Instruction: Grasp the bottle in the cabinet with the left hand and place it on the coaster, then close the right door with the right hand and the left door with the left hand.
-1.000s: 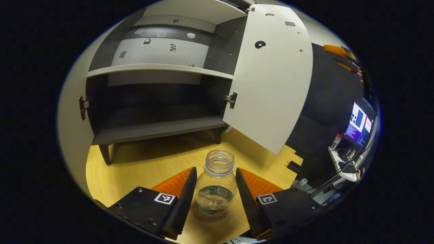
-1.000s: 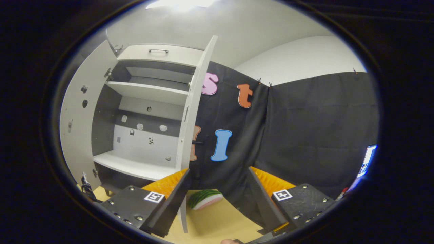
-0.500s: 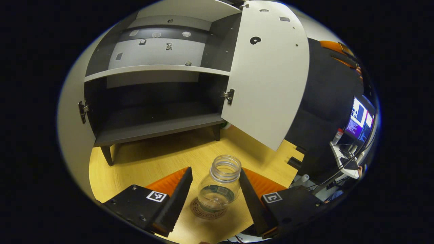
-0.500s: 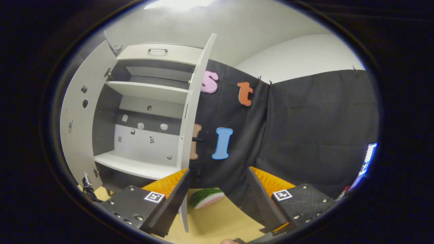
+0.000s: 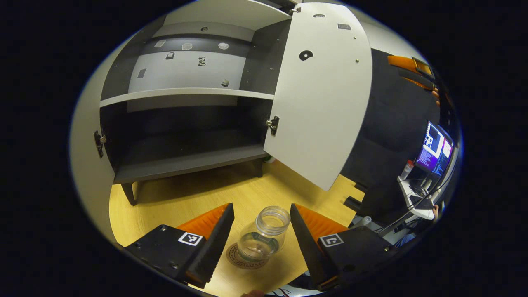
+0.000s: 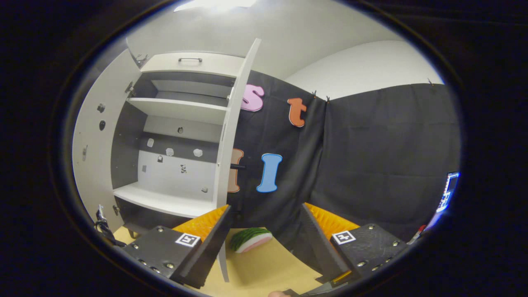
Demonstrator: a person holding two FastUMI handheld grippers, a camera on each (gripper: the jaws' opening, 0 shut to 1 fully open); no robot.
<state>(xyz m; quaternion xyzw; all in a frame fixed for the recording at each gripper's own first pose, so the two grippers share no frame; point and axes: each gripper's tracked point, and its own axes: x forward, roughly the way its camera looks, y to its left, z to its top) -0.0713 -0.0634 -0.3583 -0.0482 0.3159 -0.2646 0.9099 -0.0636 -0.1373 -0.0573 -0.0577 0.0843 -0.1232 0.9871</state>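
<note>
A clear, capless bottle [image 5: 264, 239] stands upright on a round brown coaster [image 5: 246, 257] on the wooden table. My left gripper [image 5: 260, 237] is open, its fingers standing apart on either side of the bottle without touching it. Behind stands the cabinet [image 5: 185, 119] with both doors swung open; the right door [image 5: 321, 95] hangs out wide and the left door [image 5: 84, 144] runs along the left edge. In the right gripper view, my right gripper [image 6: 264, 239] is open with nothing between its fingers, just right of the right door's edge [image 6: 229, 140]; the cabinet's shelves [image 6: 165, 202] look bare.
A watermelon-slice toy [image 6: 250, 239] lies on the table [image 6: 264, 268] by the cabinet's foot, behind the right door. A desk with a lit monitor [image 5: 433, 148] stands far right. The black cloth wall [image 6: 371, 165] closes off the back.
My left gripper has opened wider and drawn back from the bottle, which stays on the coaster. The right gripper has barely moved.
</note>
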